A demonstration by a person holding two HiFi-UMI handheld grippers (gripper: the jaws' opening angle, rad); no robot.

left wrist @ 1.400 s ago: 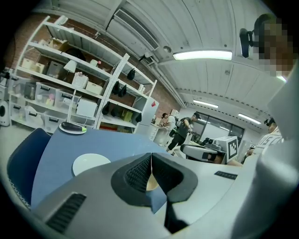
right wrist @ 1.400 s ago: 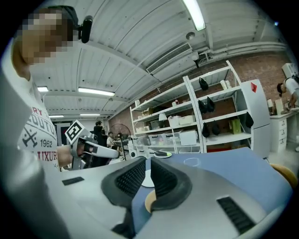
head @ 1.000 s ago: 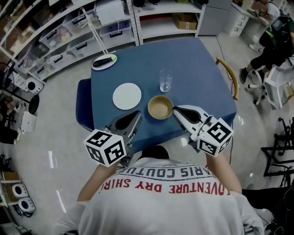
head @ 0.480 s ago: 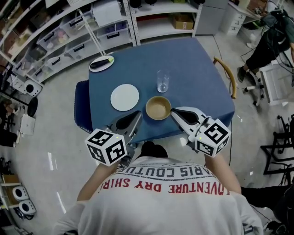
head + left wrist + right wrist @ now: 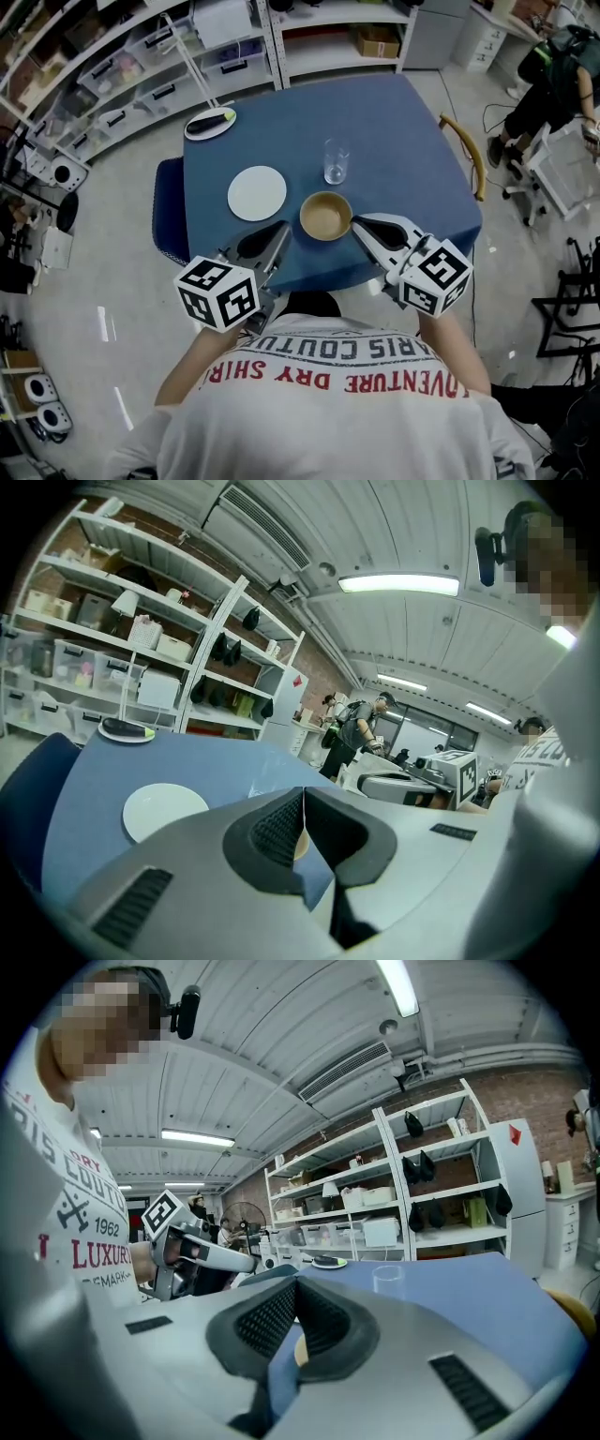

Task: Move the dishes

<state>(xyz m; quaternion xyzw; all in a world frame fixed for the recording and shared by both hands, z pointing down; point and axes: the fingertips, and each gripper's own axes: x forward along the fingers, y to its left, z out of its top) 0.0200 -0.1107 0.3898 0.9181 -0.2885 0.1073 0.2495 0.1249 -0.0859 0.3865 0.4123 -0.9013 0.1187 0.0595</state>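
Wooden bowl point(image 5: 326, 216) sits between my two clenched, empty grippers: left gripper point(image 5: 283, 229) just near-left, right gripper point(image 5: 355, 222) beside its right rim; white plate point(image 5: 257, 193) lies farther left.

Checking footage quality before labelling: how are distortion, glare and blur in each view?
Head view: evenly lit, sharp, shelves bowing at the edges. Left gripper view: strong fisheye, dark corners, ceiling light blown out. Right gripper view: same fisheye and dark corners; the glass is crisp.
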